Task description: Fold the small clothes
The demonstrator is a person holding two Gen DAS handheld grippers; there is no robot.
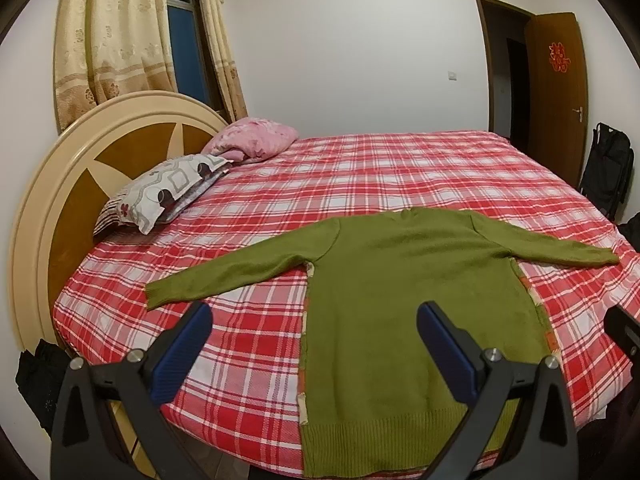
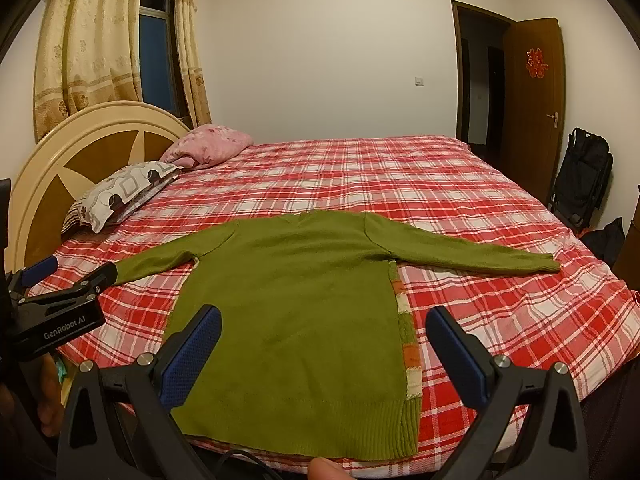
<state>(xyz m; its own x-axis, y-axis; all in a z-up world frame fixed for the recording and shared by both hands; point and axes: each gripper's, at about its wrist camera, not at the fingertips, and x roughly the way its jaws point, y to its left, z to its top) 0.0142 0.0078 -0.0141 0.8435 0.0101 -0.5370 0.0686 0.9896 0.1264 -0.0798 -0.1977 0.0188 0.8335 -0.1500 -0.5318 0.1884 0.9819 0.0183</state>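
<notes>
A green knitted sweater (image 1: 404, 300) lies flat on the bed, back up, both sleeves spread out to the sides, hem at the near edge. It also shows in the right wrist view (image 2: 296, 308). A striped orange and white lining peeks out along its right side (image 2: 408, 344). My left gripper (image 1: 314, 320) is open and empty, held above the near edge over the sweater's left side. My right gripper (image 2: 324, 324) is open and empty above the sweater's lower body. The left gripper (image 2: 68, 280) appears at the left edge of the right wrist view.
The bed has a red and white plaid sheet (image 1: 360, 176) and a round headboard (image 1: 72, 168) at the left. A patterned pillow (image 1: 160, 196) and a pink quilt (image 1: 256, 140) lie near the headboard. A black bag (image 2: 580, 184) and an open door (image 2: 532, 112) stand at the right.
</notes>
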